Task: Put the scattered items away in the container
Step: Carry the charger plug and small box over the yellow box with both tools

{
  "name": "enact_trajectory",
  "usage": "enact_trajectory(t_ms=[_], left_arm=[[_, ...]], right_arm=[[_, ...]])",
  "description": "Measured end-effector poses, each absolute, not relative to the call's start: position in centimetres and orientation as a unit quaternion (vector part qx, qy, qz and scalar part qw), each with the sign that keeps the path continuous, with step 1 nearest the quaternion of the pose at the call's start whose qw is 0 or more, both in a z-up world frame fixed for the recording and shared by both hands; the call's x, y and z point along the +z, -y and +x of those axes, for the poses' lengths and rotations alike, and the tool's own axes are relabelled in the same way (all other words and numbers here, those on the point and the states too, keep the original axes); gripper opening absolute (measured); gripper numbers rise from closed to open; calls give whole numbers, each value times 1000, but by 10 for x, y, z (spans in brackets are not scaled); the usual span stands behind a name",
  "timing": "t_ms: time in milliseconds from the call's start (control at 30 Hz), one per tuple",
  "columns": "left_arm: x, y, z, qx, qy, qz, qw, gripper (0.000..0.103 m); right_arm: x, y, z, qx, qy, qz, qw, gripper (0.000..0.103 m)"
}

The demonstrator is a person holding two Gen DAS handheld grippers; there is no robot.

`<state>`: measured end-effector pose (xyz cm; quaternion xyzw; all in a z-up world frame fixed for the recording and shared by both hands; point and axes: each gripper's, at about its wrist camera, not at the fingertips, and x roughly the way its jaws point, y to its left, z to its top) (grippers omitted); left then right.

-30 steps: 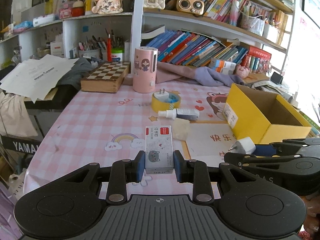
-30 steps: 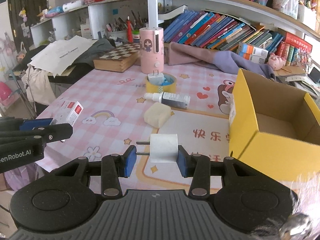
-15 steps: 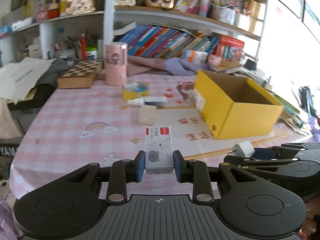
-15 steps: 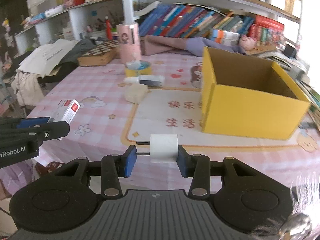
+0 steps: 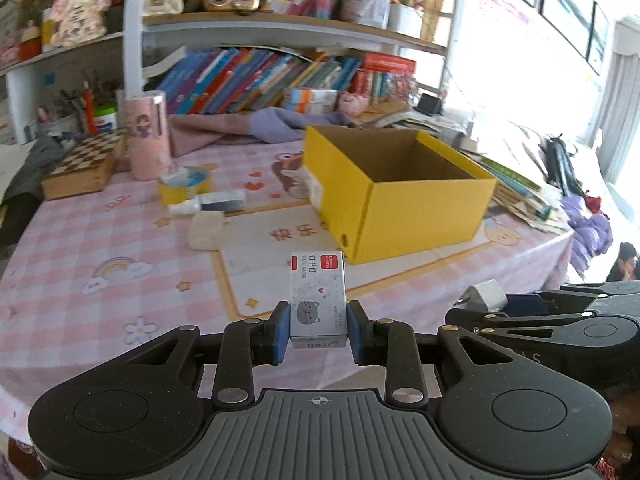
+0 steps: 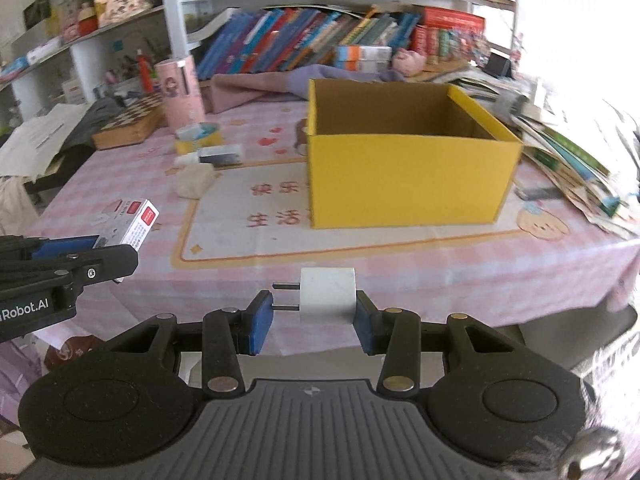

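Two grippers up: the left gripper [image 5: 318, 332] and the right gripper [image 6: 314, 317]. One staple box [image 5: 318, 298], one white plug [image 6: 328, 295], one yellow box [image 6: 408, 176]. On the surface [image 6: 400, 248]: one tape roll [image 6: 198, 138], one small bottle [image 6: 214, 156], one pale sponge [image 6: 195, 181], one chessboard case [image 6: 130, 122], one pink cylinder [image 6: 180, 92].

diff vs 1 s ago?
Both grippers swung right to face the yellow box. Left gripper still clamps the staple box, right gripper the white plug. Tape roll, bottle and eraser unmoved.
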<state>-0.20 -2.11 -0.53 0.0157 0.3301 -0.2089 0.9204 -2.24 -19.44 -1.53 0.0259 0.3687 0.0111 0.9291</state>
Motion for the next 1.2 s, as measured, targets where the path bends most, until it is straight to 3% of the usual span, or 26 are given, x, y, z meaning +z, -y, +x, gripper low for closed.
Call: enact_trajectory(t_ms=[1200], left_arm=[[-8, 98, 19, -310, -331, 50, 890, 28]], right_arm=[[-13, 261, -22, -67, -371, 52, 925, 40]])
